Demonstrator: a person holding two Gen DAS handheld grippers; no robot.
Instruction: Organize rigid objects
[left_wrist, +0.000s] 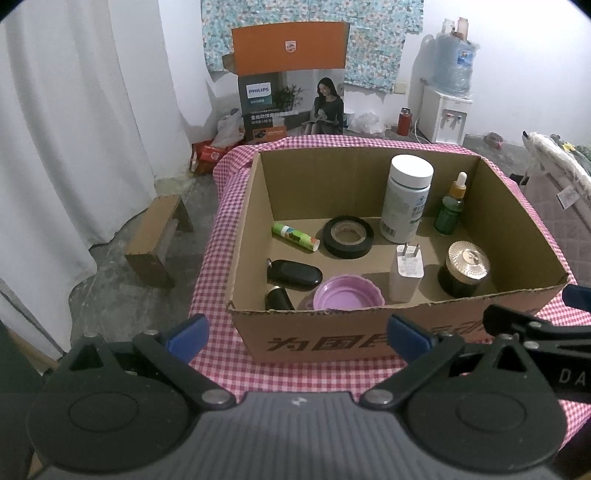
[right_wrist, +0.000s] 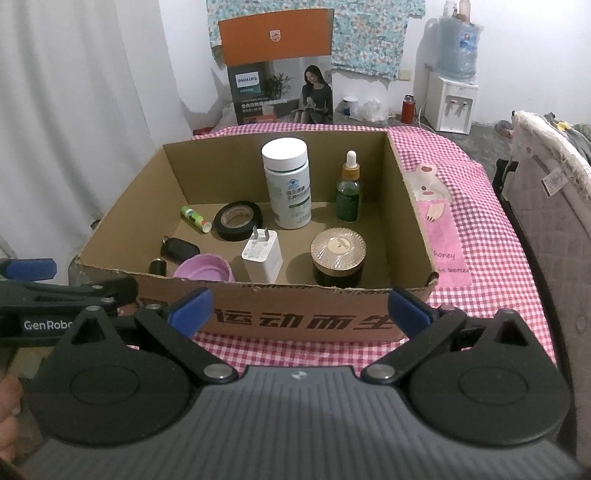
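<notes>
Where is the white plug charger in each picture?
Left wrist view: the charger stands upright in the box, near the front wall, right of middle, between the purple lid and the gold-topped jar.
Right wrist view: the charger stands near the front wall, left of middle, between the same two things.
Shared landmark: the black tape roll just behind it.

The bench cloth (right_wrist: 491, 229) has pink and white checks. The box (left_wrist: 369, 332) is brown with black letters. Inside it, the big bottle (left_wrist: 406, 195) is white, the dropper bottle (left_wrist: 448, 212) is green, the tape roll (left_wrist: 348, 236) is black, the lid (left_wrist: 347, 297) is purple, the plug (left_wrist: 406, 273) is white and the jar (left_wrist: 463, 269) is black with a gold top. Both tongs (left_wrist: 297, 332) (right_wrist: 299, 308) are black with blue tips.
</notes>
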